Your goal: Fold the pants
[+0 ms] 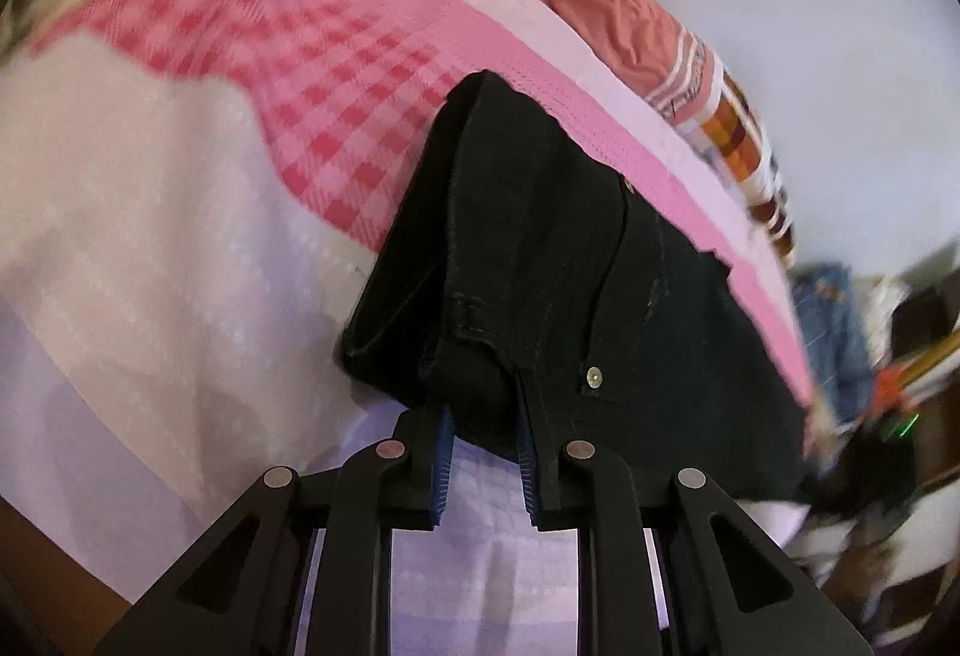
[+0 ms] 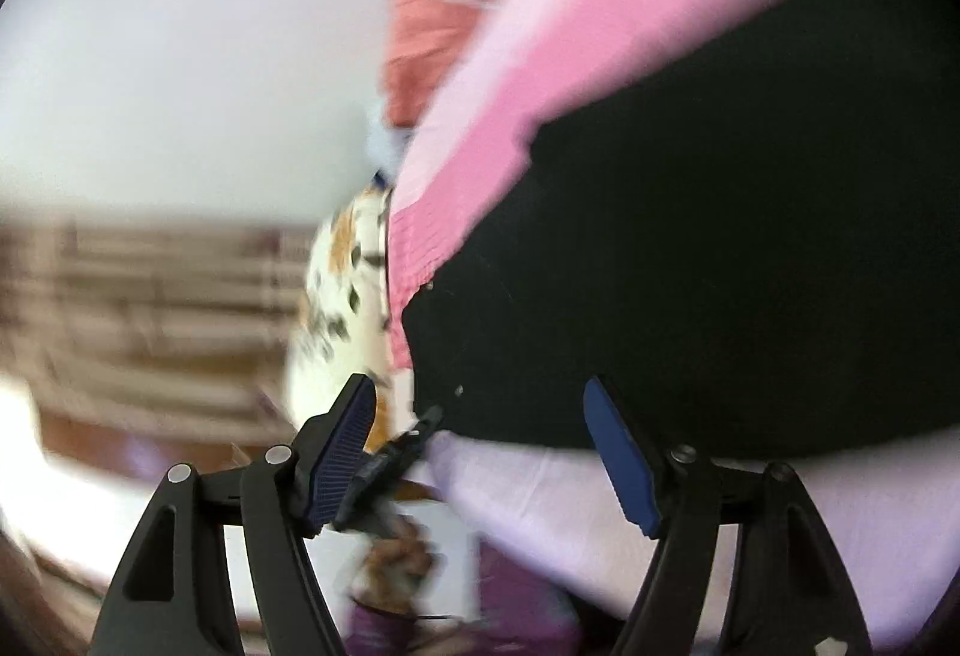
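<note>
Black pants lie on the bed over a pink checked blanket. My left gripper is shut on a folded edge of the pants near a metal rivet; the cloth bunches between its blue pads. In the right wrist view the pants fill the right half. My right gripper stands open at their near edge, and its pads press on nothing. The left gripper shows blurred there at the pants' corner, with a hand behind it.
A heap of orange and striped clothes lies along the far side of the bed. Blue denim hangs at the right. A pale sheet covers the near bed. In the right wrist view a white wall and blurred brown furniture stand to the left.
</note>
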A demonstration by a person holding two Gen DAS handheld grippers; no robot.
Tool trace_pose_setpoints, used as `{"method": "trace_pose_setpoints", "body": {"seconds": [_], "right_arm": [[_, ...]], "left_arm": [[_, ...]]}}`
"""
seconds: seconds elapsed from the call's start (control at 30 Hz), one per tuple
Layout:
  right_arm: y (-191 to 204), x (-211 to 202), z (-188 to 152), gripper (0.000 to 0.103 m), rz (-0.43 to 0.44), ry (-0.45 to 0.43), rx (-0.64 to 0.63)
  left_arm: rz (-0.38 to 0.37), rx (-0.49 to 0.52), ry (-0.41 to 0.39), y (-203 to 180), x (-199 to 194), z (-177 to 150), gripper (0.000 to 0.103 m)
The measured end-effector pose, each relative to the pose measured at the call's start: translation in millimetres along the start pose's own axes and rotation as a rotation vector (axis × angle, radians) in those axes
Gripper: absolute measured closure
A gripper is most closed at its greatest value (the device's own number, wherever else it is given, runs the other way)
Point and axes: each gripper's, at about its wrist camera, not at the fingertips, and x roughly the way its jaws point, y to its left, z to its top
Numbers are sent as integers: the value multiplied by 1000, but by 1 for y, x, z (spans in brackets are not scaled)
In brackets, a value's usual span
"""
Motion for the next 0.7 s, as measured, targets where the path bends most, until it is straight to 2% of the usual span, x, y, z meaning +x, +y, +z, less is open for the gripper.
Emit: {"method": "trace_pose_setpoints", "body": {"seconds": [0.07, 0.1, 0.13, 0.23, 0.3, 0.47, 0.63, 0.7], "right_arm": [[27, 10, 26, 33, -165, -10, -251], [37, 20, 38, 33, -193, 11, -353], [41, 30, 51, 33, -199, 38, -411], [47, 58, 79, 33, -313, 66, -561], [47, 76, 95, 36, -333, 116, -642], [44, 109, 115, 48, -336, 230, -762], [27, 145, 124, 71, -370, 380, -797], [20, 154, 126, 77, -366, 439, -792]], "left_arm": [[13, 8, -4, -3, 1, 0, 82], [6, -2, -6, 0, 0, 0, 82], [-4, -19, -8, 2, 0, 0, 81], [-22, -52, -11, 8, -1, -1, 81], [-14, -53, -14, 6, -1, -1, 81], [11, -60, -21, 1, 0, -1, 80], [28, -75, -25, -1, 1, -1, 79], [35, -74, -20, -2, 2, 0, 79]]}}
